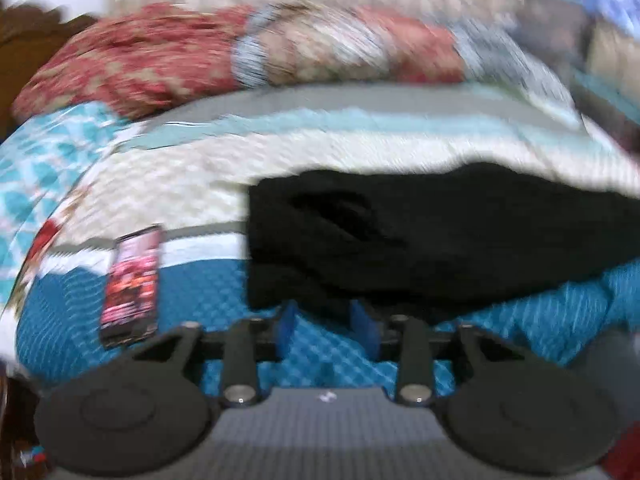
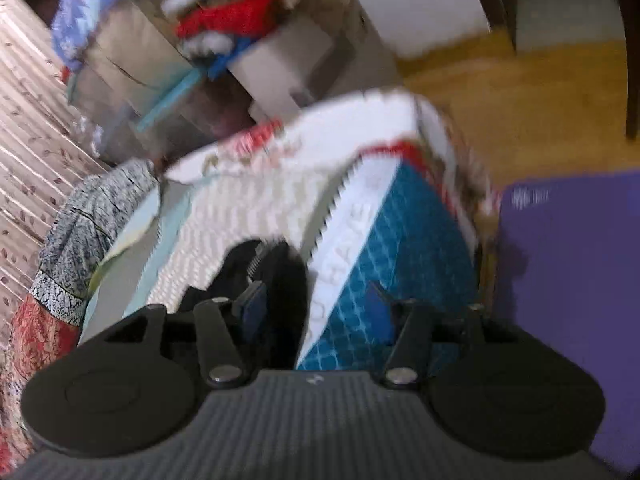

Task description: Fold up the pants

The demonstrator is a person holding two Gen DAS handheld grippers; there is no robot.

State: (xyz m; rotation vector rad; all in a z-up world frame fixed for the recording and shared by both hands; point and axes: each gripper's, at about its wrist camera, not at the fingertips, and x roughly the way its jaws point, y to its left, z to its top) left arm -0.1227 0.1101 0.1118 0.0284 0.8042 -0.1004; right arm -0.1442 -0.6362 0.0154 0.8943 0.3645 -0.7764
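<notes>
pants: black pants (image 1: 420,240) lie bunched/folded on the quilt (image 1: 180,184), across its cream + teal bands, near the bed's front edge
L gripper: left gripper (image 1: 329,326) tilted down twd the quilt, pointing at the pants' near edge
L fingers: parted, blue pads (image 1: 365,322) w/ a gap; only teal quilt shows betw them, nothing held. tips just short of the black cloth, can't tell if touching
R gripper: right gripper (image 2: 318,312) angled down over the bed corner, rolled a bit so the bed runs diagonal in its view
R fingers: wide apart, nothing gripped. left pad (image 2: 252,304) sits over the pants' end (image 2: 280,276), right pad over teal quilt
phone: phone (image 1: 132,284) flat on quilt, left of pants, well apart
bkgd: red patterned bedding (image 1: 132,56) at far side; purple mat (image 2: 568,300) on floor beside bed
img: both views motion-blurred
</notes>
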